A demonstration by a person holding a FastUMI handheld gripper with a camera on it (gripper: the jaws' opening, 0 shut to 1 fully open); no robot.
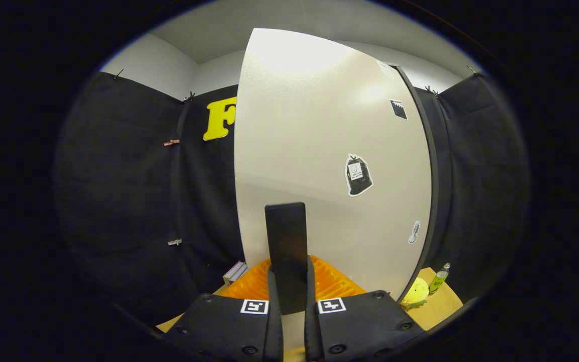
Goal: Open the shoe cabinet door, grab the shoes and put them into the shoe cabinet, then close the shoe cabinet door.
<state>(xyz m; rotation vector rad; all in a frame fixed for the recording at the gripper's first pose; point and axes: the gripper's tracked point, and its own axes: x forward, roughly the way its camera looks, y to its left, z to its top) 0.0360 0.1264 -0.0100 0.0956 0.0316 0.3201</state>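
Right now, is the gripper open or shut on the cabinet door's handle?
Shut: both fingers of the gripper press the sides of the dark handle on the white cabinet door.

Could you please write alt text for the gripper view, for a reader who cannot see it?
The gripper is shut on a dark flat handle standing out from a pale cabinet door bearing stickers. Below lie an orange ribbed object, a yellow toy and a small bottle.
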